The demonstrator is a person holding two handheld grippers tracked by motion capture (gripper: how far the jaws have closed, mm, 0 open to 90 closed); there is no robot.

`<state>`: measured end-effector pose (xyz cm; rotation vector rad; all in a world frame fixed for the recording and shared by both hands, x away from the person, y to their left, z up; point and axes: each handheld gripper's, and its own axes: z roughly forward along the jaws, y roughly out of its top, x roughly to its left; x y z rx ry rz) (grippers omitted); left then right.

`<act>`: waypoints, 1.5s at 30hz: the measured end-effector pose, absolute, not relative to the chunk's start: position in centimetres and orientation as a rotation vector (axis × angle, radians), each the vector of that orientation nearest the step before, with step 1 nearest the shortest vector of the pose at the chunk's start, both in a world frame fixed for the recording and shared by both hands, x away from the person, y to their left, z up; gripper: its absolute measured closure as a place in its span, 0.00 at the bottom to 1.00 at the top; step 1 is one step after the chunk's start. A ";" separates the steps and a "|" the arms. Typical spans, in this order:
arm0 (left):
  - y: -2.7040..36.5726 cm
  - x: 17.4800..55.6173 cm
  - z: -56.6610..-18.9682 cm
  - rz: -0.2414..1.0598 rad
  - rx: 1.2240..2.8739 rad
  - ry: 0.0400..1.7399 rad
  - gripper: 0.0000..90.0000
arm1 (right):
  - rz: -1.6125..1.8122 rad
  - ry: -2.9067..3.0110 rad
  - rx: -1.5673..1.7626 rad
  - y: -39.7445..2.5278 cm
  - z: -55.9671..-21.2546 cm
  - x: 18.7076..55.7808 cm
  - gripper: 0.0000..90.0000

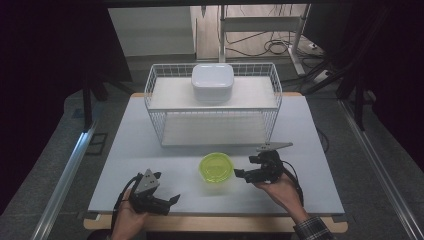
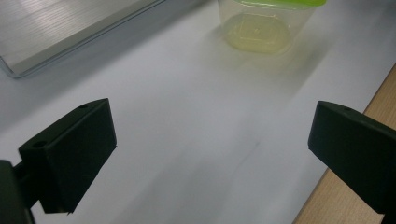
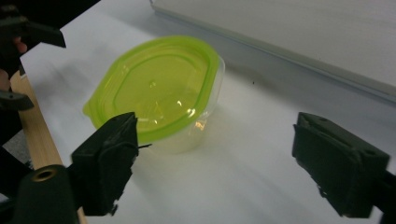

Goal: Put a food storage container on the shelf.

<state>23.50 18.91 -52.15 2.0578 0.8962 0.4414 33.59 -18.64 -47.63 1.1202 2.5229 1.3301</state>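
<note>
High view: the green-lidded tub sits on the table in front of the wire basket. The right gripper, jaws spread wide and empty, is just beside it. The left gripper, also open, lies farther off.

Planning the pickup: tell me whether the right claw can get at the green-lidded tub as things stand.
Probably yes. The right claw is open, right beside the tub, and the bare table between them holds nothing in the way. The wire basket stands behind, apart from it.

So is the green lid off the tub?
No, the green lid sits on top of the clear tub, covering its opening, as the right gripper view shows.
</note>
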 end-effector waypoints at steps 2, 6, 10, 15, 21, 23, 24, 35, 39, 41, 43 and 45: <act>18.9 23.5 -52.2 0.440 2.059 0.896 0.01 | 1.335 2.528 1.125 -18.3 -47.5 34.0 0.23; 18.8 23.5 -52.3 0.437 2.065 0.893 0.01 | 1.330 2.547 1.116 -17.7 -47.3 34.6 0.29; 18.8 23.5 -52.3 0.433 2.067 0.895 0.01 | 1.322 2.570 1.116 -17.0 -47.3 35.1 0.34; 18.8 23.5 -52.3 0.432 2.068 0.896 0.01 | 1.308 2.576 1.138 -16.3 -47.3 35.7 0.38; 18.8 23.6 -52.4 0.430 2.070 0.896 0.01 | 1.333 2.571 1.197 -16.1 -47.6 36.8 0.41; 18.7 23.6 -52.4 0.429 2.071 0.896 0.01 | 1.344 2.576 1.230 -16.1 -47.7 37.1 0.43; 18.7 23.6 -52.4 0.428 2.072 0.896 0.01 | 1.349 2.579 1.249 -16.1 -47.8 37.2 0.44; 18.6 23.6 -52.4 0.427 2.085 0.888 0.01 | 1.418 2.635 1.415 -16.3 -49.0 38.7 0.59; 18.6 23.6 -52.5 0.425 2.088 0.885 0.01 | 1.452 2.659 1.448 -16.2 -49.4 39.0 0.62; 18.6 23.6 -52.4 0.426 2.089 0.883 0.01 | 1.456 2.670 1.459 -16.1 -49.6 39.1 0.65; 18.6 23.5 -52.4 0.426 2.090 0.881 0.01 | 1.468 2.682 1.476 -16.0 -49.8 39.2 0.69; 18.6 23.5 -52.4 0.425 2.091 0.880 0.01 | 1.485 2.701 1.497 -16.0 -50.0 39.2 0.73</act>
